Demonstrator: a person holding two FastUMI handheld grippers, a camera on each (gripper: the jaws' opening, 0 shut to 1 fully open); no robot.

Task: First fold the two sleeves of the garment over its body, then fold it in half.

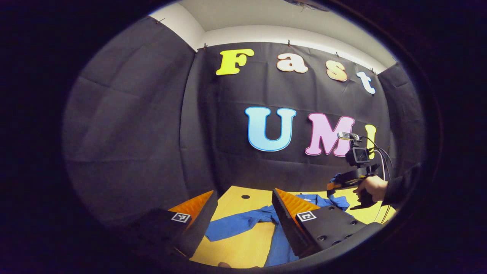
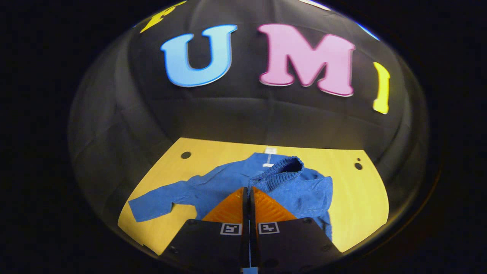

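One blue knitted long-sleeved garment (image 2: 228,182) on yellow wooden table (image 2: 357,198), right gripper (image 2: 249,190) clamped on one ribbed cuff (image 2: 279,173), left gripper (image 1: 243,205) spread open, one sleeve (image 2: 159,201) outstretched left.

recording booth, black cloth wall (image 1: 152,114) pinned below white ceiling (image 1: 266,15), yellow table (image 2: 361,190)

1. A blue knitted garment (image 2: 228,182) lies spread flat, collar toward the far wall, with a small white tag at the neck.
2. One sleeve (image 2: 159,201) stretches out straight to the side, flat, its cuff squared off and lying away from the body.
3. The other sleeve (image 2: 281,173) is lifted off the surface, its ribbed cuff open like a tube above the chest.
4. The body (image 2: 308,194) under the raised sleeve looks bunched and rumpled; the hem is hidden.
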